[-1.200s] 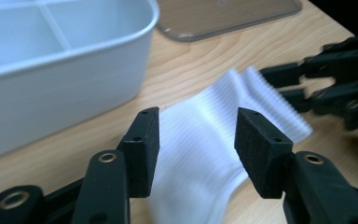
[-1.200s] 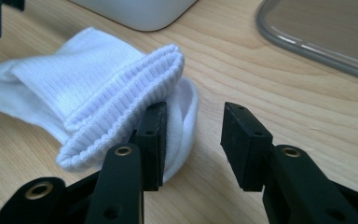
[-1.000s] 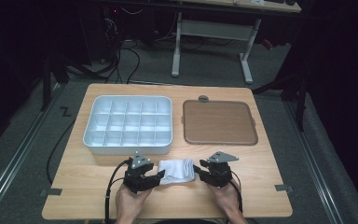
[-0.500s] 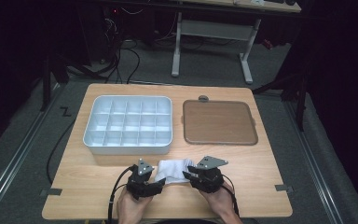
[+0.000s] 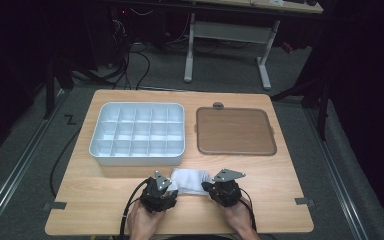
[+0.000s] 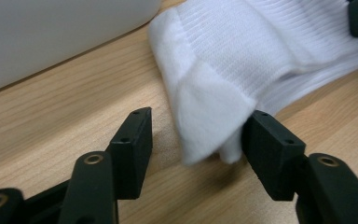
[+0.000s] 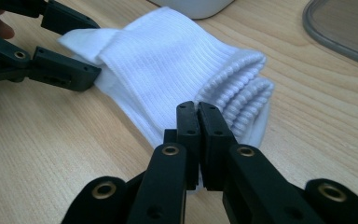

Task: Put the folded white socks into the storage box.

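1. Reaching in from the near edge of the light wooden table [image 5: 105, 200], two hands each carry one black two-jaw gripper, and both grippers lie low over the tabletop.
2. The left gripper [image 6: 196, 135] points at the left end of the folded white ribbed sock [image 5: 190, 181]. Its jaws stand apart; they have just been closing a little. A folded corner of the sock lies between them and touches the right jaw, while the left jaw stands free of the cloth, so the gripper does not grasp it.
3. The right gripper [image 7: 198, 112] comes to the sock from the other end. Its jaws have just closed and are now pressed together. In the right gripper view, their tips sit on the cloth just below the thick ribbed cuff; whether a thin layer is pinched between them, I cannot tell.
4. The sock lies flat on the table between the two grippers, near the front edge, just in front of the white plastic tray [image 5: 137, 156].
5. Counting the things: one sock, two grippers, one white tray divided into many small compartments, and one flat brown rectangular lid with rounded corners [image 5: 235, 131].
6. The tray stands on the left half of the table; the brown lid lies beside it on the right, apart from it.
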`<control>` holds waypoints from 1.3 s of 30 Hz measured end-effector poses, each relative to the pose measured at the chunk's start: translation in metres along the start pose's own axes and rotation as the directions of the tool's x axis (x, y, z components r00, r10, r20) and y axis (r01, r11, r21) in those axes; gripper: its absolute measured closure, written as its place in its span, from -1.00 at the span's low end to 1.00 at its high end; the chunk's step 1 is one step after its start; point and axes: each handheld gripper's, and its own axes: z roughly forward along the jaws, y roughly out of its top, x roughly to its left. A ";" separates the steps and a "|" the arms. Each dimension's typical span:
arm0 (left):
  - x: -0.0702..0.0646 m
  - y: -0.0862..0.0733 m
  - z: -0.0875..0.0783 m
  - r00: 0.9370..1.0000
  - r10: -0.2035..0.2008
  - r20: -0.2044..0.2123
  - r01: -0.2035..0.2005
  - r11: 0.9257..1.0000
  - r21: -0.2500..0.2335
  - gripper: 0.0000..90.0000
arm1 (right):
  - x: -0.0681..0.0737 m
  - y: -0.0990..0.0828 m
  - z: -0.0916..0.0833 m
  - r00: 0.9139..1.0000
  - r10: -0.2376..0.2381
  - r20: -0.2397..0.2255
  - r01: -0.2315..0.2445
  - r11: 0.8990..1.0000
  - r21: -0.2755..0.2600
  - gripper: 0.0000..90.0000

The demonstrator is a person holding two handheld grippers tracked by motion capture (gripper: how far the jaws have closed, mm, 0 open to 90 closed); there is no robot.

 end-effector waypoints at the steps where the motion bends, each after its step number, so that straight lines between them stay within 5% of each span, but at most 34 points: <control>1: 0.000 0.000 0.000 1.000 -0.002 -0.001 0.002 1.000 -0.002 0.03 | 0.000 0.000 -0.002 1.000 0.002 0.002 -0.002 1.000 -0.003 0.97; 5: 0.002 0.001 0.001 1.000 -0.008 -0.014 0.008 1.000 -0.013 0.18 | -0.002 0.001 -0.010 1.000 -0.002 0.006 0.002 1.000 -0.017 0.97; 14: 0.002 0.002 0.001 1.000 -0.015 -0.013 0.015 1.000 -0.007 0.17 | -0.008 -0.007 -0.009 1.000 0.021 0.003 -0.021 1.000 0.010 0.95; 24: 0.005 0.008 -0.013 0.994 -0.092 0.061 0.092 0.996 -0.007 0.05 | -0.011 -0.010 -0.006 0.999 0.011 0.032 -0.010 1.000 -0.010 0.76; 29: -0.001 0.024 -0.019 0.982 -0.133 0.133 0.131 0.991 0.023 -0.02 | -0.014 -0.010 -0.007 0.999 0.049 0.018 -0.048 0.999 -0.013 0.76; 39: -0.018 0.032 0.001 0.979 -0.123 0.165 0.118 0.992 0.038 0.04 | -0.016 -0.008 -0.007 0.999 0.033 0.018 -0.033 0.999 0.001 0.76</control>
